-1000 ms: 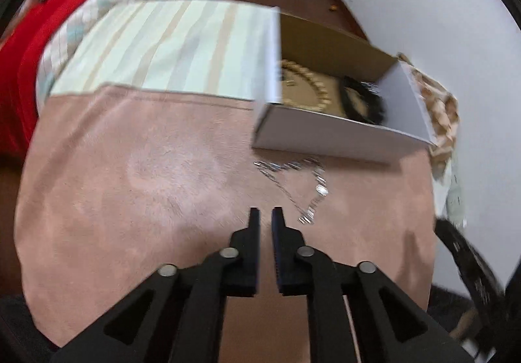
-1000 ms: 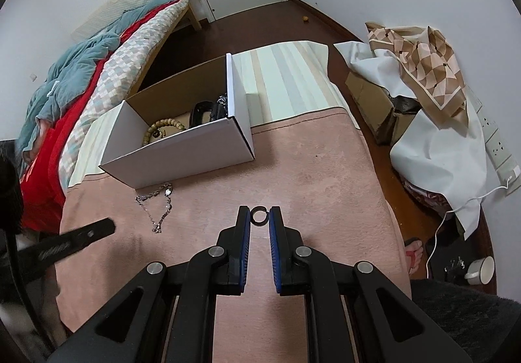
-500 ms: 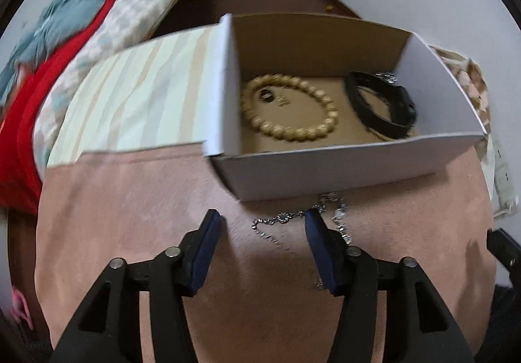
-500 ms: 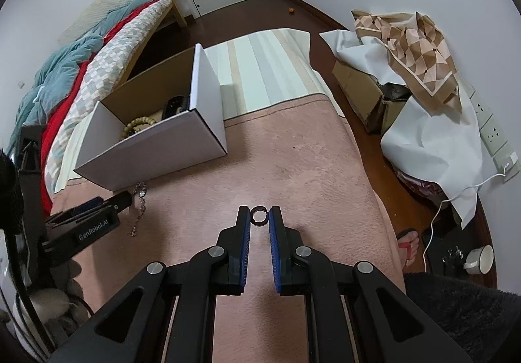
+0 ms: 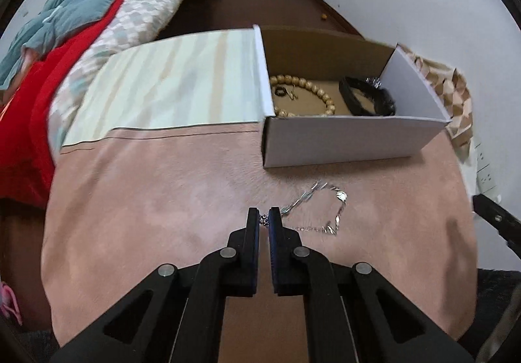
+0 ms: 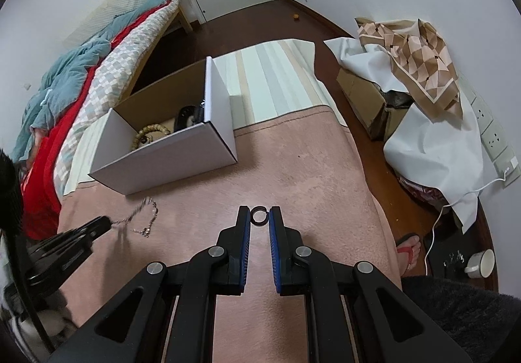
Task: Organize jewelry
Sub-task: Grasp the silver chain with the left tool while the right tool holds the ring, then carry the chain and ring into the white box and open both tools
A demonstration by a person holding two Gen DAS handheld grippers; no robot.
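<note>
A silver chain necklace (image 5: 322, 210) lies on the pink cloth in front of an open white cardboard box (image 5: 351, 141). My left gripper (image 5: 263, 216) is shut on one end of the chain. It also shows at the left of the right wrist view (image 6: 104, 221), with the chain (image 6: 143, 216) trailing from it. The box (image 6: 169, 161) holds a wooden bead bracelet (image 5: 309, 92), a black band (image 5: 368, 96) and a small dark ring (image 5: 280, 91). My right gripper (image 6: 260, 216) is shut on a dark ring (image 6: 259, 215) held between its tips above the cloth.
The pink cloth (image 6: 293, 161) covers the table, with a striped cloth (image 5: 169, 83) behind it. A bed with red and teal bedding (image 5: 65, 21) is at the left. Cardboard boxes under draped fabric (image 6: 416, 76) stand on the floor at the right, near a mug (image 6: 482, 263).
My left gripper opened over the chain, then closed on its near end. The left view swung around the box. My right gripper kept holding the ring and drifted slightly.
</note>
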